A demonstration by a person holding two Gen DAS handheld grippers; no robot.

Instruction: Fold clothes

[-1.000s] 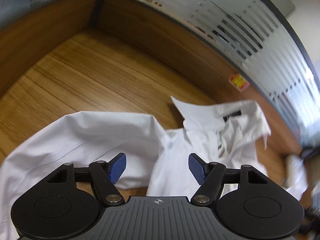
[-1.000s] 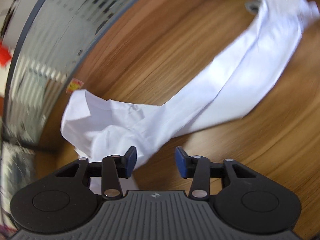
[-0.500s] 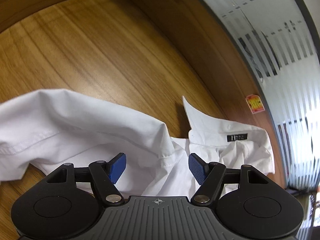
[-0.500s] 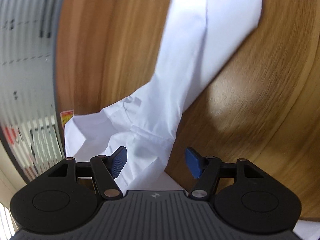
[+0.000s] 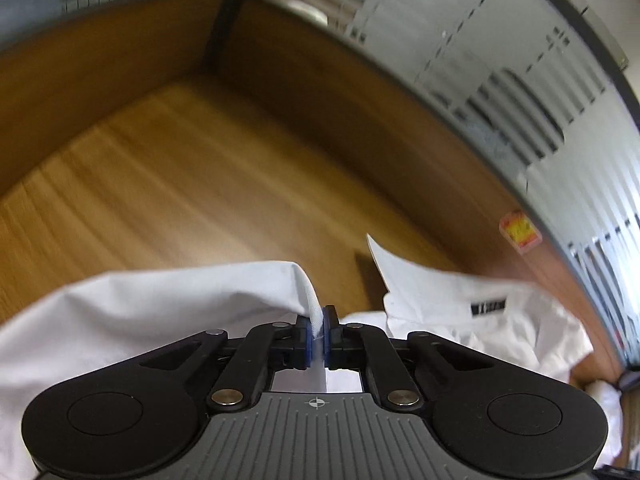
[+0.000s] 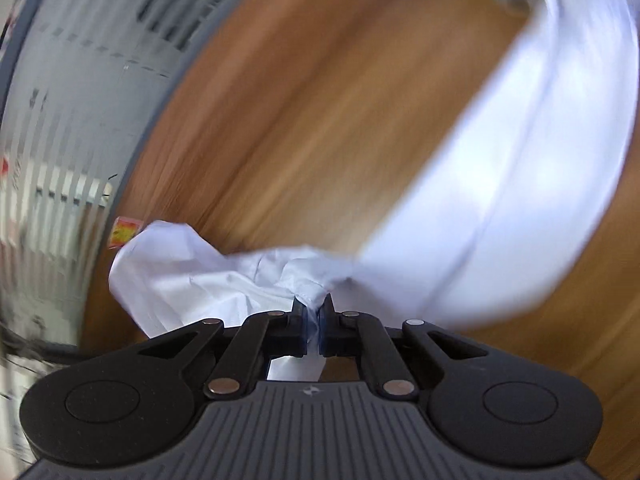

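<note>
Both pinched tight: left gripper [image 5: 318, 330] and right gripper [image 6: 314, 322] each clamp the crumpled white cotton shirt [image 5: 168, 304] on the near wooden table [image 5: 168, 168]. Best lift evenly, keeping cloth taut.

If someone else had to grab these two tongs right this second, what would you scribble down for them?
Left tongs: shut on a fold of the white shirt.
Right tongs: shut on a bunched bit of the same shirt.
Where things are: the shirt lies crumpled on the wooden table, collar with its dark label to the right in the left view; a long stretch of cloth trails away in the right view, blurred.
Done: both grips taken.
Left: every fold; probably lift and spread the shirt flat first.
</note>
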